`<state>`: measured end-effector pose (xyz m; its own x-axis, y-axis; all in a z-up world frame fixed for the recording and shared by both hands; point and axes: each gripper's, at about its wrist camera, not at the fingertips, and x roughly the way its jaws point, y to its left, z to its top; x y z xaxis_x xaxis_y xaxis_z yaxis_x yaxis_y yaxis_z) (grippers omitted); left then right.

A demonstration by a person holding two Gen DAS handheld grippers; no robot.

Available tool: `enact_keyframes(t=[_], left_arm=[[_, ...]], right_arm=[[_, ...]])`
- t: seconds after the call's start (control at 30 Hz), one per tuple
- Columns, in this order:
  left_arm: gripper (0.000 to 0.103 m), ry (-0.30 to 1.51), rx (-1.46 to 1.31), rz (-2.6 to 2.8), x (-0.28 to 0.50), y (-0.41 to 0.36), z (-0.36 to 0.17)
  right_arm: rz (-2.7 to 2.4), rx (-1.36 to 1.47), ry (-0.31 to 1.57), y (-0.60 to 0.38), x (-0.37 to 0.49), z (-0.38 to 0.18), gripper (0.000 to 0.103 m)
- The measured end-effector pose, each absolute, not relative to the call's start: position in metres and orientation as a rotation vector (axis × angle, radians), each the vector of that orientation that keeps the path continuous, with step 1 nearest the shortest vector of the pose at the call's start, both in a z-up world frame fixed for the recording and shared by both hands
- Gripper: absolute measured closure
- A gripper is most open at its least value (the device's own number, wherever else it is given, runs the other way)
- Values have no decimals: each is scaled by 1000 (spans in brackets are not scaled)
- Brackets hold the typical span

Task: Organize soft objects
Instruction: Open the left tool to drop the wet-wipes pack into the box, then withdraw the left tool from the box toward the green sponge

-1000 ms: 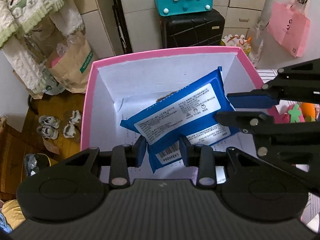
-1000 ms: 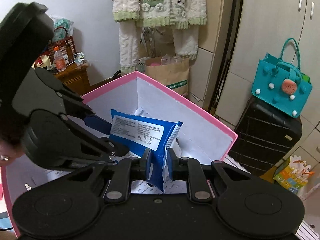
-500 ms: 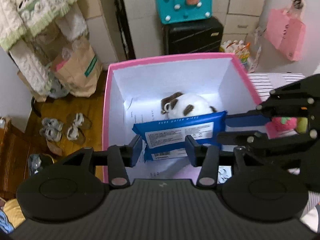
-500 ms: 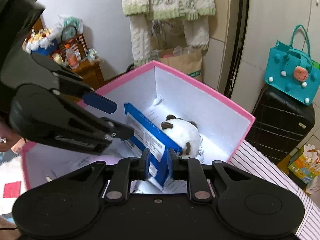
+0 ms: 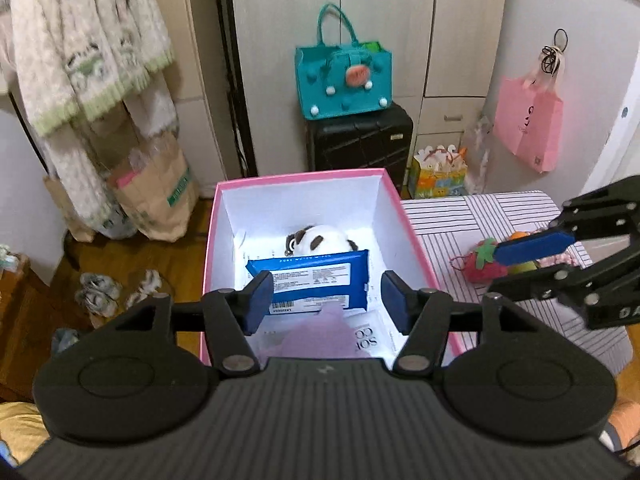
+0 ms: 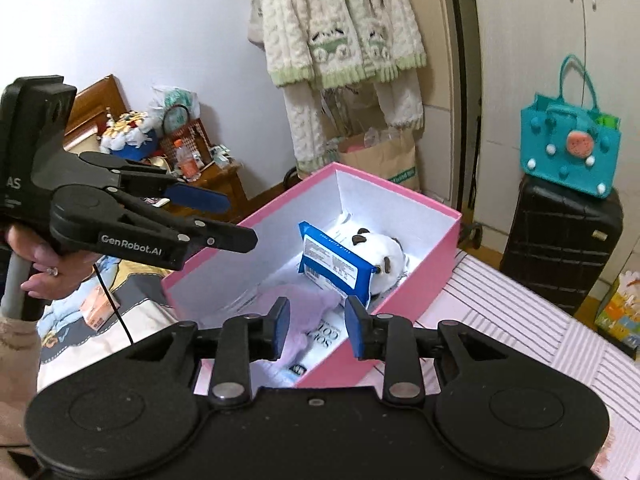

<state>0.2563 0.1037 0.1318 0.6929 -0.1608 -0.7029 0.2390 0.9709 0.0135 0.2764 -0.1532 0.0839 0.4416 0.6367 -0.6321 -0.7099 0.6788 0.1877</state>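
While our two grippers hang above the pink box [image 5: 416,236], both sets of jaws are opening and nothing sits between the blue pads of either one. Our left gripper [image 5: 326,302] shows a moderate gap, its flat rubbery pads framing the view down into the box; our right gripper [image 6: 316,322] stands narrower, its pads apart with only air between them. Inside the rigid, white-lined cardboard box lies the blue wipes pack [image 5: 316,276], a soft glossy plastic pouch with a white printed label, propped on its long edge and leaning against the plush panda [image 5: 316,240], a rounded fuzzy white toy with dark patches. Nearer to us in the box sits a lilac fleecy cloth [image 6: 304,300], crumpled over smooth printed paper. To the right of the box, on the striped table cover [image 5: 460,220], we see a red felt strawberry [image 5: 482,264] with a green leaf top, just beside the right gripper's blue fingertip. Behind stand a ribbed black suitcase [image 5: 360,136] and a teal felt bag [image 5: 344,80].
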Motion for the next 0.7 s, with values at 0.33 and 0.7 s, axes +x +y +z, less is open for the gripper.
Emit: enact_keyframes(t=[0.33, 0.7], left_arm=[[40, 735, 176, -323, 197, 49, 156], [36, 670, 139, -473, 160, 2, 143]], right_arm=[[789, -172, 661, -202, 222, 107, 64], [685, -181, 632, -265, 184, 89, 59]])
